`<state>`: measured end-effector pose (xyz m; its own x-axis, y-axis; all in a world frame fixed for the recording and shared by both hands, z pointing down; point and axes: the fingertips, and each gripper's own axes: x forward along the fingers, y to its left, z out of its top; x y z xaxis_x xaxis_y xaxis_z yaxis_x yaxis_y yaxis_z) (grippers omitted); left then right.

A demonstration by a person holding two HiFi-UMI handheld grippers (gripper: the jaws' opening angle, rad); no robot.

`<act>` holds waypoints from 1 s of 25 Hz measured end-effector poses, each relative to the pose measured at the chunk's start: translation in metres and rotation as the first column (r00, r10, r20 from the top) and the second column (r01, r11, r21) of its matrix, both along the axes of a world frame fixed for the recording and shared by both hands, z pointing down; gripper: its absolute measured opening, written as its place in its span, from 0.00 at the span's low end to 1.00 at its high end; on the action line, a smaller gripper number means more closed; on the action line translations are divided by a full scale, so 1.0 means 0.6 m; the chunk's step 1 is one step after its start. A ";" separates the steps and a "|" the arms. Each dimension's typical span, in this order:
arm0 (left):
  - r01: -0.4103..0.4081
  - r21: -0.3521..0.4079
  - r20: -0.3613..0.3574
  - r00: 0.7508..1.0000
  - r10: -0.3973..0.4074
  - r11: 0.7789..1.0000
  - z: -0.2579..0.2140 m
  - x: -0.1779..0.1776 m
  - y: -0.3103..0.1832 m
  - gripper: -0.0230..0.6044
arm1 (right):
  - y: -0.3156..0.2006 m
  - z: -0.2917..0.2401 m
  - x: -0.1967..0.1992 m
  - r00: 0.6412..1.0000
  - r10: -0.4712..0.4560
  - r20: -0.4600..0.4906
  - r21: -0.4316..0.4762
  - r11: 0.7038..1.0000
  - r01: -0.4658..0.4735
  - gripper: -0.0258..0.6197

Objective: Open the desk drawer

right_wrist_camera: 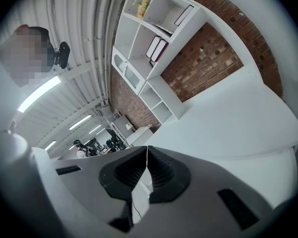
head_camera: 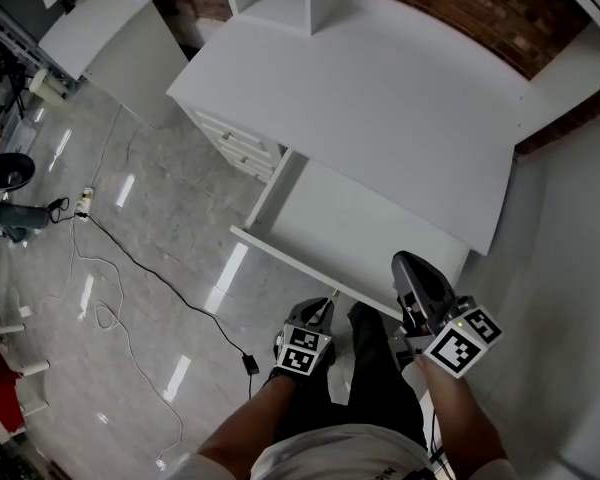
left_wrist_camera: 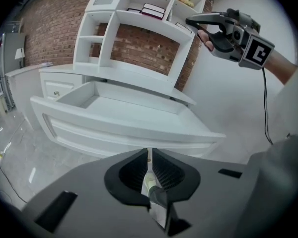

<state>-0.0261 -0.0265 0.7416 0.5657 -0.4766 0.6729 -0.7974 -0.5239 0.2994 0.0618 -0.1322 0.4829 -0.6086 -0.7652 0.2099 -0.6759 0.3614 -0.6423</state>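
Observation:
The white desk (head_camera: 380,98) has its wide drawer (head_camera: 350,230) pulled out toward me, and the inside shows bare. In the left gripper view the drawer's front panel (left_wrist_camera: 119,130) lies just beyond my left gripper (left_wrist_camera: 148,153), apart from it. The jaws of this gripper stand together with nothing between them. In the head view the left gripper (head_camera: 327,308) is just short of the drawer front. My right gripper (head_camera: 408,264) is over the drawer's near right corner, raised, shut and holding nothing. It shows high in the left gripper view (left_wrist_camera: 191,20). The right gripper (right_wrist_camera: 147,151) looks across the desk top (right_wrist_camera: 228,118).
A white shelf unit (left_wrist_camera: 139,29) with books stands on the back of the desk against a brick wall. A small set of drawers (head_camera: 235,143) sits under the desk's left end. A black cable (head_camera: 160,278) runs over the shiny floor. A white wall closes the right side.

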 end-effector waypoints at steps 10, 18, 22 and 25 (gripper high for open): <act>0.064 0.140 -0.106 0.993 -0.050 0.988 -0.215 -0.041 -0.065 0.06 | 0.010 -0.069 -0.003 1.000 0.001 -0.029 0.061 0.998 0.000 0.07; 0.125 0.262 -0.259 0.964 -0.056 0.957 -0.431 -0.035 -0.116 0.06 | 0.019 -0.128 -0.024 0.997 -0.029 -0.070 0.131 0.991 0.038 0.07; 0.151 0.322 -0.309 0.950 -0.047 0.935 -0.529 -0.035 -0.133 0.06 | 0.021 -0.166 -0.032 0.996 -0.022 -0.086 0.164 0.986 0.036 0.07; 0.167 0.355 -0.357 0.934 -0.032 0.920 -0.593 -0.034 -0.142 0.06 | 0.020 -0.195 -0.042 0.995 -0.025 -0.098 0.189 0.981 0.043 0.07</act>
<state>-0.0463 -0.1118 0.3858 0.6618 -0.7195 0.2104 -0.7372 -0.5737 0.3570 0.0367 -0.1202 0.3659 -0.6191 -0.7761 0.1196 -0.7155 0.4948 -0.4932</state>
